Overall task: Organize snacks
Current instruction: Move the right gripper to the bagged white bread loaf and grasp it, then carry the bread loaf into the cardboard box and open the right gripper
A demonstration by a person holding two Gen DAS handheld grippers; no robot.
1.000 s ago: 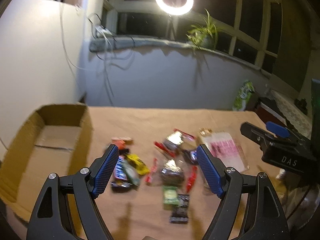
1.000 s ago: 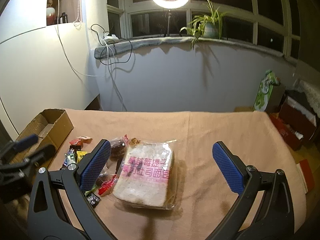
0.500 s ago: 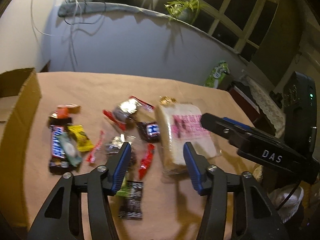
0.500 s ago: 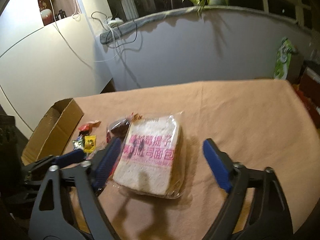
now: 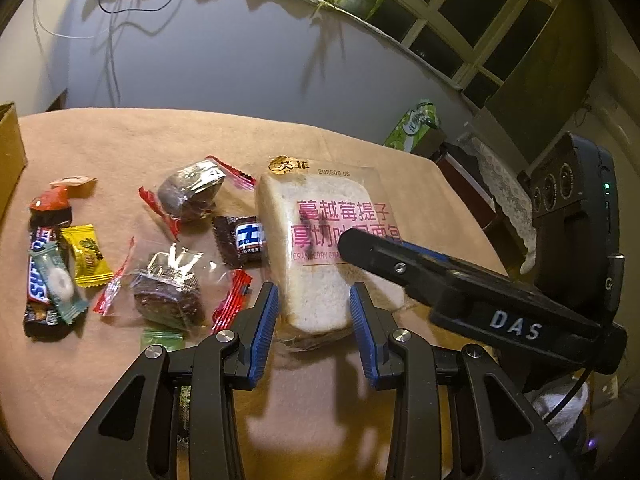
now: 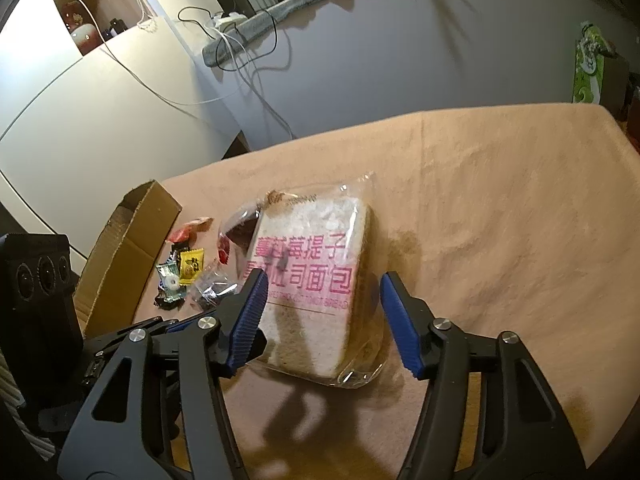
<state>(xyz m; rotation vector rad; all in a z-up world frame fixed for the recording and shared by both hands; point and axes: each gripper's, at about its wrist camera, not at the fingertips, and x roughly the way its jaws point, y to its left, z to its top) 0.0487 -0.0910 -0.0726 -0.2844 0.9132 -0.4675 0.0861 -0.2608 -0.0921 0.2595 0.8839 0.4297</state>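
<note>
Snacks [image 5: 60, 264] lie scattered at the desk's [image 5: 160, 140] left, bagged bread [image 5: 320, 240] just right of them. Left gripper [image 5: 314, 320] and right gripper [image 6: 324, 316] both straddle the bread's near end, jaws apart, just been closing, pads not visibly pressing.

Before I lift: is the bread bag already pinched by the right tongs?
Not yet. The right tongs, just closing, straddle the bread bag; gaps show beside both pads.
</note>
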